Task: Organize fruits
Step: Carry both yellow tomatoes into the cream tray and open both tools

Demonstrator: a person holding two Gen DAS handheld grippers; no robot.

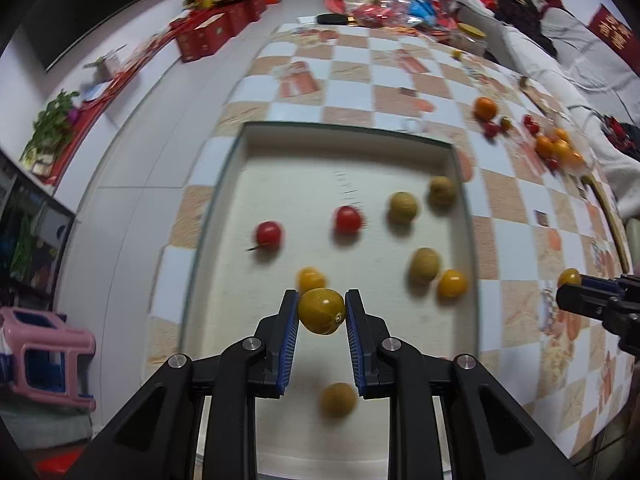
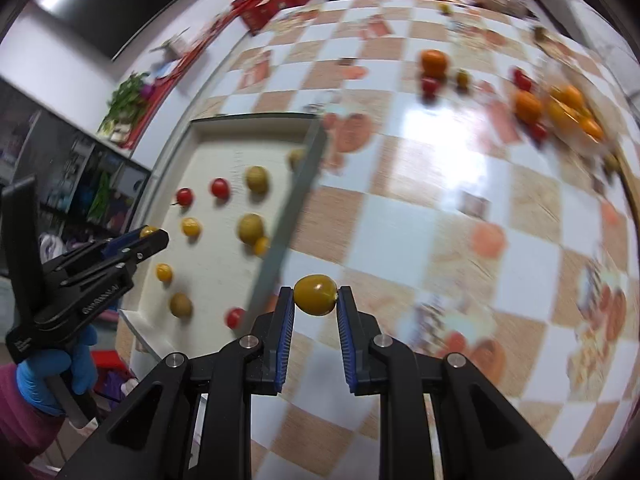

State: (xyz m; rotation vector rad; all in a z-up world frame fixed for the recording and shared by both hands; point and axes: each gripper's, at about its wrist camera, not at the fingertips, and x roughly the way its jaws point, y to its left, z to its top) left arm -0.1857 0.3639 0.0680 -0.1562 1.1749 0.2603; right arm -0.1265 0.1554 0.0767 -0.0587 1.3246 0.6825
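My left gripper (image 1: pixel 322 306) is shut on a yellow-green fruit (image 1: pixel 321 311) and holds it above the white tray (image 1: pixel 344 130). The tray holds several fruits: red tomatoes (image 1: pixel 268 233), olive-green fruits (image 1: pixel 403 207) and yellow ones (image 1: pixel 451 282). My right gripper (image 2: pixel 316 298) is shut on another yellow-green fruit (image 2: pixel 315 294), above the checkered tablecloth just right of the tray's rim (image 2: pixel 296 192). In the right wrist view the left gripper (image 2: pixel 150 234) hovers over the tray. The right gripper shows at the left wrist view's right edge (image 1: pixel 572 286).
A loose pile of oranges (image 2: pixel 528 106), yellow fruits (image 2: pixel 568 98) and red tomatoes (image 2: pixel 430 85) lies on the tablecloth at the far right. Red boxes (image 1: pixel 208 34) and packages (image 1: pixel 384 4) crowd the far end. A pink stool (image 1: pixel 44 354) stands on the floor at left.
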